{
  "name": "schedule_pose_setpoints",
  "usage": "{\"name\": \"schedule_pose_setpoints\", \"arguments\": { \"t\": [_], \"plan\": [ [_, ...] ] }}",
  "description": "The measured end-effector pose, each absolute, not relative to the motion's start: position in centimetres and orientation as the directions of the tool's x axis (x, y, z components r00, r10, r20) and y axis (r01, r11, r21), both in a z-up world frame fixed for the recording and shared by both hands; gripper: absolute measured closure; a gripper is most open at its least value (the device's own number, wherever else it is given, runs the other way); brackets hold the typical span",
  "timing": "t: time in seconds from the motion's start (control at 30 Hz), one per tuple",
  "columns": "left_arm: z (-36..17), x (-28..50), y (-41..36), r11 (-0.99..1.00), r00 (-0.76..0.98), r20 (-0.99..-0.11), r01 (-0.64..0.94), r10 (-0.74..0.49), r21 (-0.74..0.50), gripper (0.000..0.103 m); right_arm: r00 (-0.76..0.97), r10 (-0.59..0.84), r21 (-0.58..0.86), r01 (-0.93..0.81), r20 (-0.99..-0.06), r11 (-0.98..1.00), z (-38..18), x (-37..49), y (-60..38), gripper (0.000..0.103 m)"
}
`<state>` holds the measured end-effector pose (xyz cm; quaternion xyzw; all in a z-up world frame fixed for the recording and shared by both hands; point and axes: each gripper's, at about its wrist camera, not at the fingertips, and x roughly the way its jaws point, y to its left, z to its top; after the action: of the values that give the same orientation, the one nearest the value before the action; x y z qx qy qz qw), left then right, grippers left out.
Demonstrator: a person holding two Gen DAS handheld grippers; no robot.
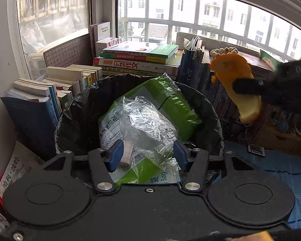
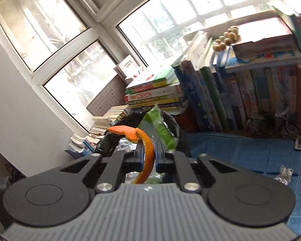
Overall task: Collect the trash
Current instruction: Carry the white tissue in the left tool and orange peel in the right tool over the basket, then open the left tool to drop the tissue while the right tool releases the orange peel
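Trash collection is at the drop-off step, with both tools gathering at a bin lined with a black bag. Nearest in the left wrist view, the left tool is hanging over the near rim of the bin with its blue pads standing well apart and pressing on nothing; a crumpled clear plastic wrap is lying between and just beyond them, on top of the heap, so it reads as released rather than held. Under the wrap, a green and white printed bag is leaning up against the far rim, and the bin is looking nearly full. To the right and above the rim, the right tool is pinching a curled strip of orange peel with its jaws almost fully together; the peel is dangling beside the bin, not yet over its mouth. Judging from this, the next move calls for carrying the peel over the opening and spreading the right tool's jaws so it falls inside, while the left tool clears the way. Farther off, stacked books are crowding the window corner behind the bin, and a crumpled foil scrap is lying on the blue mat, seemingly still to be collected.
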<state>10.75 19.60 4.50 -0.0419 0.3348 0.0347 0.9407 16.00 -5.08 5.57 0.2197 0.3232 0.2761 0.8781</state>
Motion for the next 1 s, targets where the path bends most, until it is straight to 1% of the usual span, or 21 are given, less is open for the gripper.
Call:
{"name": "schedule_pose_setpoints", "arguments": {
  "t": [0.03, 0.1, 0.13, 0.17, 0.2, 0.23, 0.27, 0.3, 0.53, 0.63, 0.73, 1.0],
  "plan": [
    [4.4, 10.6, 19.8, 0.994, 0.772, -0.635, -0.094, 0.036, -0.058, 0.049, 0.633, 0.635, 0.560, -0.357, -0.443, 0.747, 6.0, 16.5, -4.1, 0.089],
    [4.3, 10.3, 20.2, 0.993, 0.770, -0.637, -0.096, 0.033, -0.065, 0.048, 0.607, 0.660, 0.564, -0.383, -0.443, 0.731, 6.5, 17.7, -2.2, 0.083],
    [4.3, 10.1, 20.4, 0.993, 0.769, -0.638, -0.097, 0.031, -0.068, 0.047, 0.600, 0.663, 0.562, -0.389, -0.447, 0.730, 6.5, 18.2, -1.3, 0.082],
    [4.2, 9.9, 20.6, 0.993, 0.769, -0.639, -0.098, 0.030, -0.072, 0.045, 0.597, 0.661, 0.555, -0.390, -0.454, 0.734, 6.6, 18.7, -0.4, 0.075],
    [4.2, 9.6, 20.7, 0.992, 0.768, -0.640, -0.100, 0.029, -0.075, 0.045, 0.587, 0.662, 0.547, -0.398, -0.466, 0.737, 6.6, 19.0, 0.4, 0.055],
    [4.1, 9.3, 20.9, 0.992, 0.766, -0.642, -0.103, 0.029, -0.078, 0.044, 0.577, 0.664, 0.542, -0.403, -0.475, 0.738, 6.5, 19.3, 1.1, 0.049],
    [4.0, 9.1, 21.0, 0.991, 0.764, -0.645, -0.106, 0.029, -0.081, 0.044, 0.568, 0.669, 0.541, -0.409, -0.480, 0.735, 6.3, 19.5, 1.7, 0.039],
    [3.8, 9.0, 21.1, 0.990, 0.761, -0.648, -0.110, 0.029, -0.085, 0.044, 0.559, 0.673, 0.539, -0.415, -0.484, 0.733, 6.0, 19.6, 2.2, 0.037],
    [3.1, 9.0, 20.5, 0.989, 0.747, -0.665, -0.102, 0.005, -0.107, 0.043, 0.529, 0.658, 0.516, -0.412, -0.536, 0.751, 4.1, 19.5, 2.2, 0.037],
    [3.0, 9.2, 20.0, 0.988, 0.744, -0.668, -0.091, -0.018, -0.128, 0.043, 0.532, 0.630, 0.492, -0.395, -0.566, 0.776, 4.0, 19.7, 1.5, 0.035],
    [2.9, 9.4, 19.4, 0.988, 0.743, -0.669, -0.081, -0.026, -0.129, 0.043, 0.518, 0.629, 0.479, -0.408, -0.580, 0.777, 4.3, 19.7, 1.2, 0.032],
    [2.5, 9.7, 18.7, 0.989, 0.734, -0.678, -0.068, -0.038, -0.129, 0.042, 0.498, 0.659, 0.500, -0.430, -0.563, 0.752, 4.7, 19.7, 1.0, 0.018]
  ]
}}
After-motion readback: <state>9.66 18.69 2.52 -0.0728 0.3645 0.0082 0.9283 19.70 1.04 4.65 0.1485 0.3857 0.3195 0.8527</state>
